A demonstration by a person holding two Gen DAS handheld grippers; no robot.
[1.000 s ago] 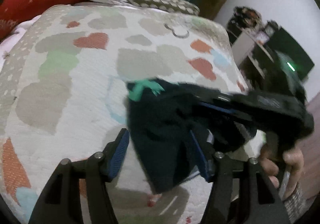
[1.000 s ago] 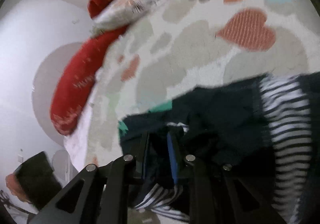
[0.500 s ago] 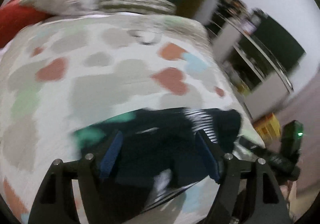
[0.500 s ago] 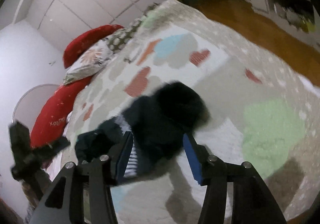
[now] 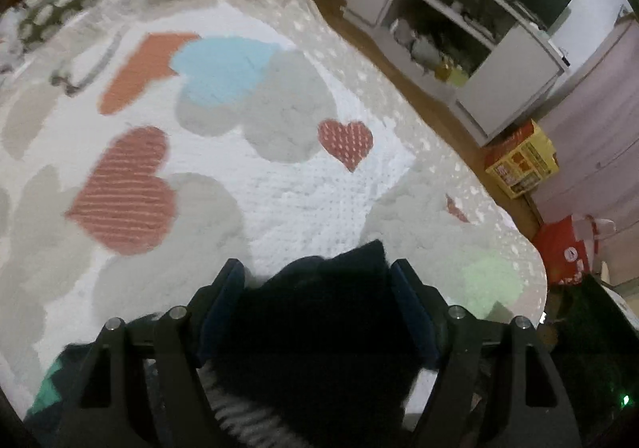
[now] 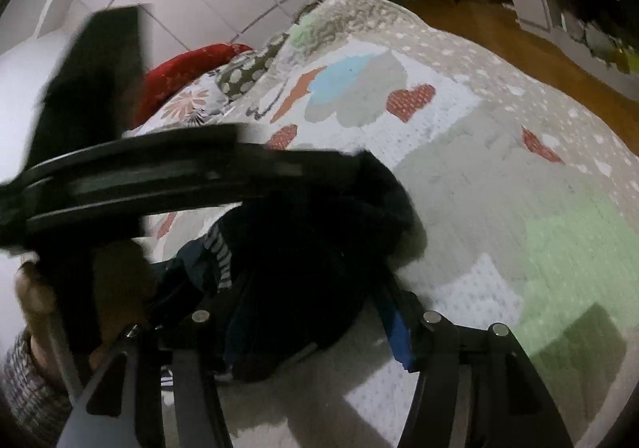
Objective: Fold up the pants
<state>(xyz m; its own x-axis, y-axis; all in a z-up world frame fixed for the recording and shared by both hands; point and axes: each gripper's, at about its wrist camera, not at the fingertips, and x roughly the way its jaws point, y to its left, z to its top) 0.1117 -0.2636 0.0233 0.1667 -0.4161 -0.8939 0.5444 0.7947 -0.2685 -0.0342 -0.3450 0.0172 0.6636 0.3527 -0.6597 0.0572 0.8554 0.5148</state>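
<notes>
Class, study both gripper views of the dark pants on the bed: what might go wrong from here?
1. The pants lie bunched between the left gripper fingers, so a fold may trap creases.
2. The left gripper's arm crosses close over the right gripper; they might collide.
3. The pants sit near the bedspread edge and might slide off.

Heart-patterned bedspread, yellow box.

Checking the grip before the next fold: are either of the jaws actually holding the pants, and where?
Neither. Both the left gripper and right gripper stand open, straddling the bunched dark navy pants on the heart-patterned bedspread.
</notes>
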